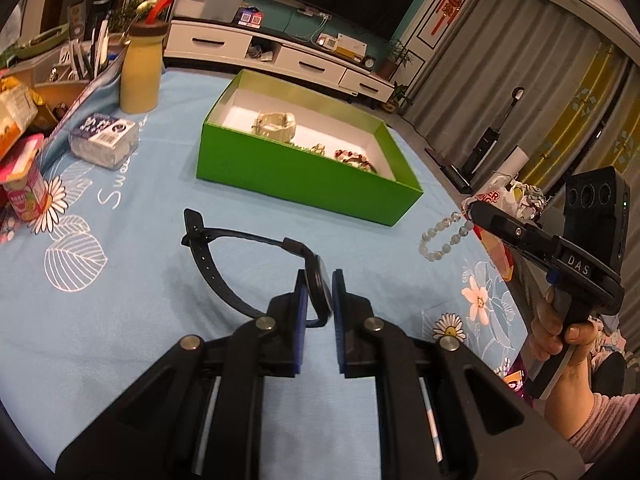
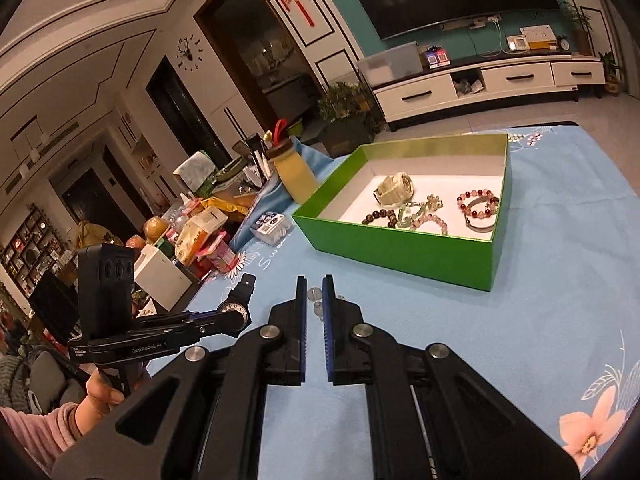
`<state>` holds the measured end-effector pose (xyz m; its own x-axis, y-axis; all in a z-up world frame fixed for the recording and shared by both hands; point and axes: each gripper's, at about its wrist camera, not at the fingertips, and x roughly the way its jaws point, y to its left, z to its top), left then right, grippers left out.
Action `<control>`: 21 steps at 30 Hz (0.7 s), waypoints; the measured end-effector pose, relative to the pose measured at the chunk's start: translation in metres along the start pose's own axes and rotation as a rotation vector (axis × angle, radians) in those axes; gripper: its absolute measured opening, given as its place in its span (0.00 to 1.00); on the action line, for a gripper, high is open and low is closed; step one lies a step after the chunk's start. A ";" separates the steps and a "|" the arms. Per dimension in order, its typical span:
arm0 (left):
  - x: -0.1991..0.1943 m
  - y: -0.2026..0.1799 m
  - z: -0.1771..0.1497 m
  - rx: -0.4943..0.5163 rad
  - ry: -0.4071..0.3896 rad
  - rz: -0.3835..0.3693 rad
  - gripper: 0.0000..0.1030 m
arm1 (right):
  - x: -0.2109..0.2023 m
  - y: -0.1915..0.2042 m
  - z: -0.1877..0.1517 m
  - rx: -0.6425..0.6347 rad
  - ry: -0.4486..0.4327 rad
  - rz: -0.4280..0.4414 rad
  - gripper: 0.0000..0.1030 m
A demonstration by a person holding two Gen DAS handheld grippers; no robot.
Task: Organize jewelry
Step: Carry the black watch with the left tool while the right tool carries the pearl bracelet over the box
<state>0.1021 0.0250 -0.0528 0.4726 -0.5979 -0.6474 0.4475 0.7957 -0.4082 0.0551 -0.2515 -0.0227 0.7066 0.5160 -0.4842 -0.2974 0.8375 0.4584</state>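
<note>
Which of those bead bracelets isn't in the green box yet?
The pale bead bracelet, hanging from the right tongs above the blue cloth. The other beaded ones, like the red bracelet, already lie inside the green box.

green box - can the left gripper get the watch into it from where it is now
Probably yes. The left gripper grips the black watch, and only bare blue tablecloth lies between it and the open-topped green box.
</note>
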 end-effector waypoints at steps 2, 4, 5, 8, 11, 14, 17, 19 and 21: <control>-0.003 -0.005 0.003 0.008 -0.008 0.004 0.10 | -0.004 0.001 0.001 -0.005 -0.008 0.001 0.07; -0.005 -0.009 0.007 0.015 -0.015 0.016 0.10 | -0.008 0.003 0.003 -0.015 -0.015 -0.005 0.07; -0.007 -0.011 0.008 0.018 -0.017 0.023 0.10 | -0.009 0.003 0.003 -0.018 -0.016 -0.006 0.07; -0.009 -0.018 0.015 0.028 -0.028 0.034 0.10 | -0.012 0.003 0.006 -0.028 -0.026 -0.014 0.07; -0.011 -0.026 0.022 0.042 -0.037 0.043 0.10 | -0.017 0.002 0.010 -0.037 -0.039 -0.023 0.07; -0.012 -0.034 0.030 0.061 -0.044 0.050 0.10 | -0.021 0.000 0.013 -0.043 -0.052 -0.028 0.07; -0.013 -0.044 0.038 0.085 -0.052 0.054 0.10 | -0.025 -0.003 0.018 -0.049 -0.067 -0.041 0.07; -0.013 -0.050 0.045 0.100 -0.059 0.056 0.10 | -0.028 -0.005 0.021 -0.052 -0.074 -0.045 0.07; -0.014 -0.056 0.050 0.111 -0.065 0.056 0.10 | -0.030 -0.006 0.024 -0.056 -0.083 -0.053 0.07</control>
<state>0.1088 -0.0160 0.0110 0.5453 -0.5609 -0.6229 0.4984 0.8145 -0.2970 0.0516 -0.2765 0.0066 0.7724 0.4562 -0.4420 -0.2923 0.8731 0.3903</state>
